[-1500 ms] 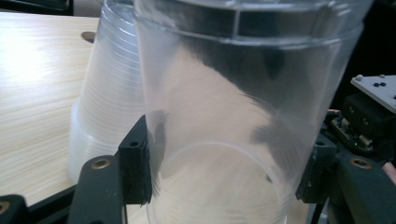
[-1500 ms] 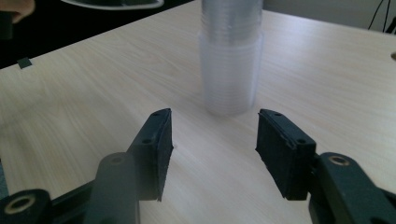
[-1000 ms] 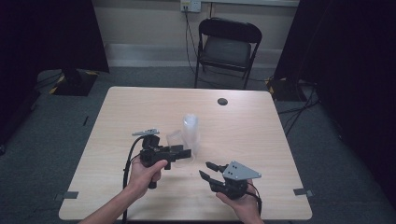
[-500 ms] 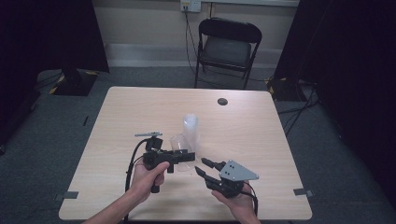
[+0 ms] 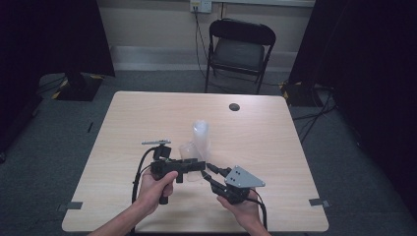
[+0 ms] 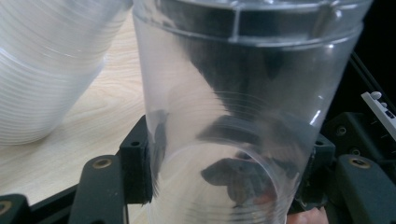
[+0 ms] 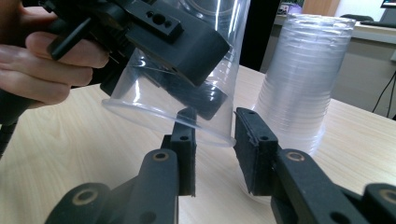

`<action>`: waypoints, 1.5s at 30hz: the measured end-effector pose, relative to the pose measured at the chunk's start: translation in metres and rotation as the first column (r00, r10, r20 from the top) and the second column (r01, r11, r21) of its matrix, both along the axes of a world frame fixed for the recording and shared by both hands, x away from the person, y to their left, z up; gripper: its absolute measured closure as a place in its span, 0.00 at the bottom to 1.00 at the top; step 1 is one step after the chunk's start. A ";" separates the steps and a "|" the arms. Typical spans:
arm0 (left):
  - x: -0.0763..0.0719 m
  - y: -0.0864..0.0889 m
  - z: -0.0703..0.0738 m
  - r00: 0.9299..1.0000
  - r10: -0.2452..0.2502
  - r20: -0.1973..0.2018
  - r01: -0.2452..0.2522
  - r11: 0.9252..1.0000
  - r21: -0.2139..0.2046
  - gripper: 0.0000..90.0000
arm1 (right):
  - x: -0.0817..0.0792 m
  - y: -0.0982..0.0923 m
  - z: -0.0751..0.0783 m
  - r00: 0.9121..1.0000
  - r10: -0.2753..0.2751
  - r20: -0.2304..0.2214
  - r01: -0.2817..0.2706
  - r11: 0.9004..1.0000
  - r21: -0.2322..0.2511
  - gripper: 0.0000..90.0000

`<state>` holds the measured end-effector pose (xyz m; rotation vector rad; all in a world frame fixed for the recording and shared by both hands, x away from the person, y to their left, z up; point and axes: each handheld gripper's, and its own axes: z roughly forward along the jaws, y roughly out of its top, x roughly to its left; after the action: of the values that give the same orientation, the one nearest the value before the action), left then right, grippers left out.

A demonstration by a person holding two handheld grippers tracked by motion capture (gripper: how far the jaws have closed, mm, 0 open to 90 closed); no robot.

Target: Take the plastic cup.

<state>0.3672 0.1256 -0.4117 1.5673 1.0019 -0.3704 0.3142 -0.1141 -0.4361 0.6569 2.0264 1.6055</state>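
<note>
Clear plastic cup (image 7: 187, 84) is off the upturned clear cup stack (image 7: 299, 79), just beside it, pinched in your left gripper (image 5: 199, 164); right gripper (image 7: 215, 154), jaws just narrowing around its rim, hasn't clamped yet.

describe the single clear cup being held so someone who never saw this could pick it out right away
On the light wood table, look just in front of the person's hands, near the tall upside-down stack of clear cups. The single clear cup is beside that stack, clamped in the left tool, with the right tool at its rim. Unlike the stack standing on the table, it is one cup, tilted and lifted.
</note>
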 end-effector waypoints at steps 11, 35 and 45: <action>-0.002 -0.003 -0.002 1.000 -0.004 -0.009 0.004 1.000 -0.021 0.43 | 0.000 0.003 -0.003 0.999 -0.021 0.031 0.021 1.000 0.018 0.79; -0.009 -0.016 -0.005 0.996 -0.083 -0.010 0.083 0.996 -0.030 0.39 | -0.003 0.007 -0.004 0.994 -0.057 0.095 0.054 0.998 0.037 0.85; -0.011 -0.019 -0.006 0.994 -0.108 0.007 0.108 0.994 -0.031 0.25 | -0.004 0.003 0.001 0.993 -0.049 0.107 0.048 0.999 0.015 0.94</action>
<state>0.3567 0.1067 -0.4180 1.5977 0.9051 -0.4540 0.3106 -0.1106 -0.4355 0.6062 1.9106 1.5915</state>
